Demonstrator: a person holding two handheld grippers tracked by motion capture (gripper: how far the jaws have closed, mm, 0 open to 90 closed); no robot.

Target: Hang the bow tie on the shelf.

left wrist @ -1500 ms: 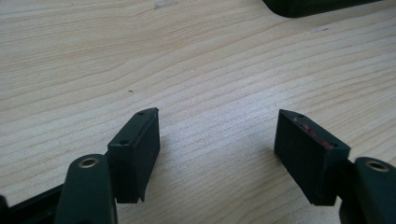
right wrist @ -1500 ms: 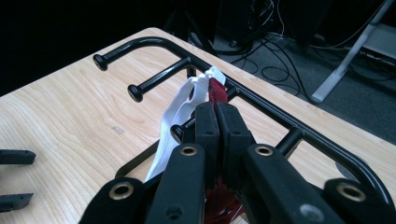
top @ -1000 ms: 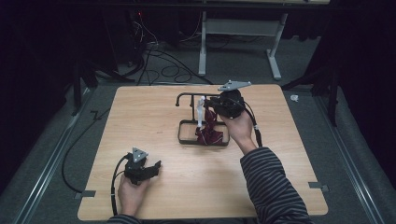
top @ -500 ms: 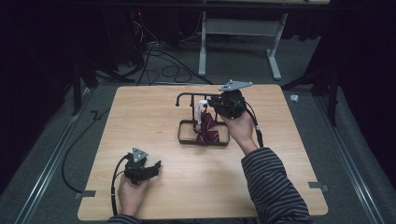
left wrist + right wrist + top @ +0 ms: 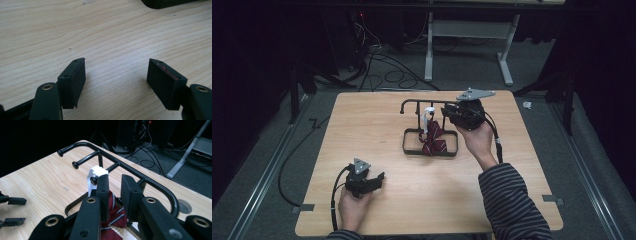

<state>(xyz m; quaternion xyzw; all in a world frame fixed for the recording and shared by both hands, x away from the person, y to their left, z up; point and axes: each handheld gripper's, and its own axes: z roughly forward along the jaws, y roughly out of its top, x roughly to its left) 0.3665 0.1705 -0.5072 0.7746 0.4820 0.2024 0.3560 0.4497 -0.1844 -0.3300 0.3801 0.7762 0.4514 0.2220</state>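
Left tool (image 5: 371, 181) is held spread, low over the table (image 5: 362, 135). Right tool (image 5: 115, 182) is held slightly parted at the black rack (image 5: 140, 176), beside the red striped tie (image 5: 116, 216) on its white clip (image 5: 96, 173).

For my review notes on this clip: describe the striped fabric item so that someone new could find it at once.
Start at the wooden table, then find the black metal rack near its far middle, beside the right tongs. From one of its pegs a white hook carries a dark red necktie with pale diagonal stripes, pooling in the rack's base frame. It is the one soft, coloured item among black hardware.
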